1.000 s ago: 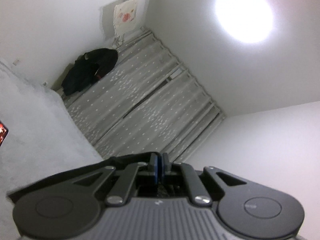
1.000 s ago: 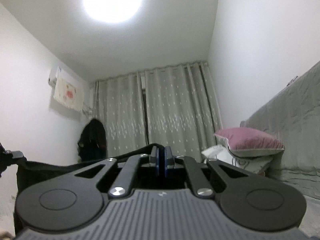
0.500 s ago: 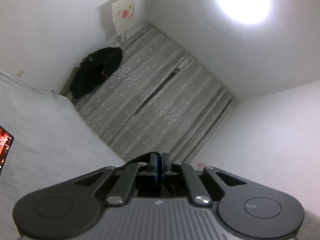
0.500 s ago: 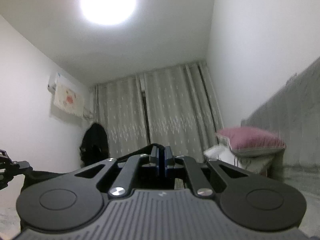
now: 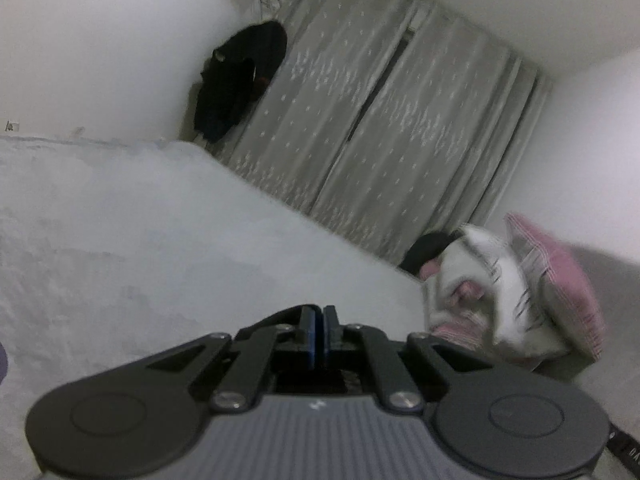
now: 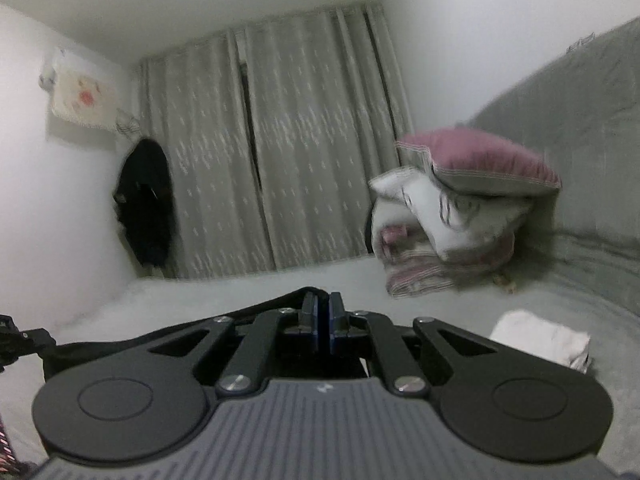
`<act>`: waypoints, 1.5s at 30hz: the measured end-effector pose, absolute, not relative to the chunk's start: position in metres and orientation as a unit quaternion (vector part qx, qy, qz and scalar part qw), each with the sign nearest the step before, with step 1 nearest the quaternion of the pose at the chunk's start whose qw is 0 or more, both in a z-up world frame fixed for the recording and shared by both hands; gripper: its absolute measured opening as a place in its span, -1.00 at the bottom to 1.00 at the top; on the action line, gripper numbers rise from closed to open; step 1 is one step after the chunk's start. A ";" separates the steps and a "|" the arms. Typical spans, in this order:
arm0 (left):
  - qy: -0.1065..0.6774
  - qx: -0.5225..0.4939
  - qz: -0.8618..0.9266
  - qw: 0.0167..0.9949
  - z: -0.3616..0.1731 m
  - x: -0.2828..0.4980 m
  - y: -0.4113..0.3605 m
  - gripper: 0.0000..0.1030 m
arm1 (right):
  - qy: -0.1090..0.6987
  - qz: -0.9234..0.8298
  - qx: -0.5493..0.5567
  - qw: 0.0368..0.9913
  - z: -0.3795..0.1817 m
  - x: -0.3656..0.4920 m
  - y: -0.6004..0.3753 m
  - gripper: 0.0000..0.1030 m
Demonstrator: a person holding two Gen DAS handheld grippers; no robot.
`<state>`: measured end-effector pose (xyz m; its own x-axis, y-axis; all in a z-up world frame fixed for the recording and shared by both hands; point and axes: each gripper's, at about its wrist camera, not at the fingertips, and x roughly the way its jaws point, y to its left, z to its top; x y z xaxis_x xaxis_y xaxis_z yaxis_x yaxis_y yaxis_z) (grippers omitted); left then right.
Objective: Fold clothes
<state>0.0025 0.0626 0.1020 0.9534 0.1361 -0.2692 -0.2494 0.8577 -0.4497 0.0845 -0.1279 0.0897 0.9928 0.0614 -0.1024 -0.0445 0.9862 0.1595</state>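
A black garment (image 6: 120, 344) hangs as a taut dark edge from my right gripper (image 6: 323, 300) toward the left, where part of my left gripper (image 6: 12, 340) shows at the frame edge. The right gripper's blue pads are shut on that cloth. In the left wrist view, my left gripper (image 5: 319, 312) is also shut, with a strip of the black garment (image 5: 272, 318) running out from its fingers. Most of the garment is hidden below both grippers. Both point out low over the pale bed (image 5: 160, 260).
A pile of pillows and folded bedding (image 6: 452, 232), topped by a pink pillow (image 6: 480, 160), sits at the far right of the bed. A folded white cloth (image 6: 540, 340) lies nearer on the right. Grey curtains (image 6: 300, 140) and a hanging black coat (image 6: 146, 208) stand behind.
Both grippers have tipped down and moved forward with the black garment. The ceiling lamp has left both views; the bed, pillows and white cloth have come in.
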 end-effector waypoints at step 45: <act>0.376 -0.117 0.140 0.908 -0.022 0.103 0.044 0.25 | 0.282 -0.014 -0.046 0.958 -0.035 0.187 -0.098 0.11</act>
